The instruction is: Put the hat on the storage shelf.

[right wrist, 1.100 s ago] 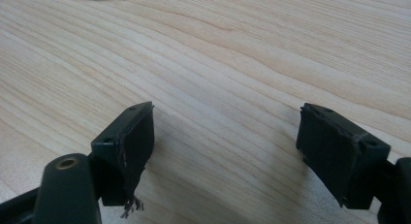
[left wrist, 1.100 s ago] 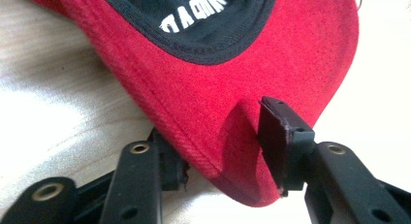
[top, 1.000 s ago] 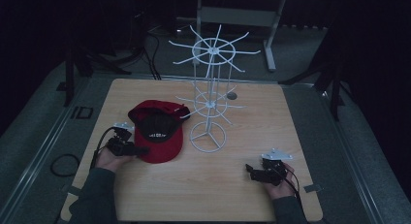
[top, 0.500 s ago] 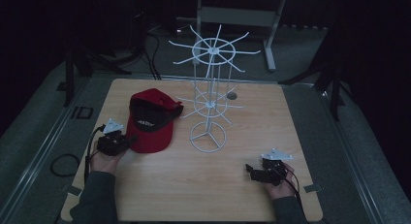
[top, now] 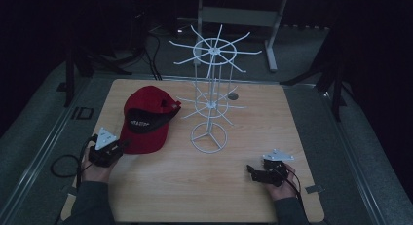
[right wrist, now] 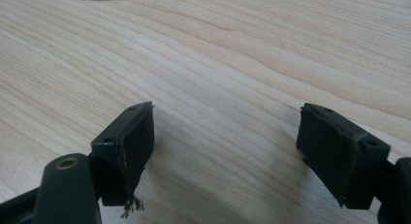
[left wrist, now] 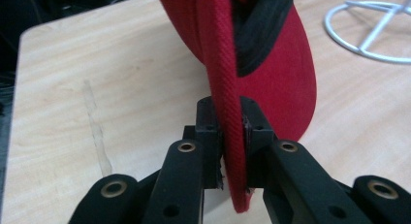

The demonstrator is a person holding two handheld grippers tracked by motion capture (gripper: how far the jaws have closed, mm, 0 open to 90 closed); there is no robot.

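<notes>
Your left gripper (top: 122, 148) is clenched on the brim edge of the red cap (top: 146, 122), which has black inner trim and sits at nine o'clock from the white wire rack (top: 209, 101). Your right gripper (top: 253, 171) rests with jaws spread wide.

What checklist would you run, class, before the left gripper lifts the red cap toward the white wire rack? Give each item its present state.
1. Left gripper shut on the red cap by its brim edge: ok.
2. Grip depth: brim sits well between the pads: ok.
3. Right gripper open, holding nothing, resting apart from the rack: ok.
4. White wire rack upright on the table: ok.
5. Rack hooks free of other items: ok.
6. Whether the grip will hold during a lift: cannot tell.
</notes>
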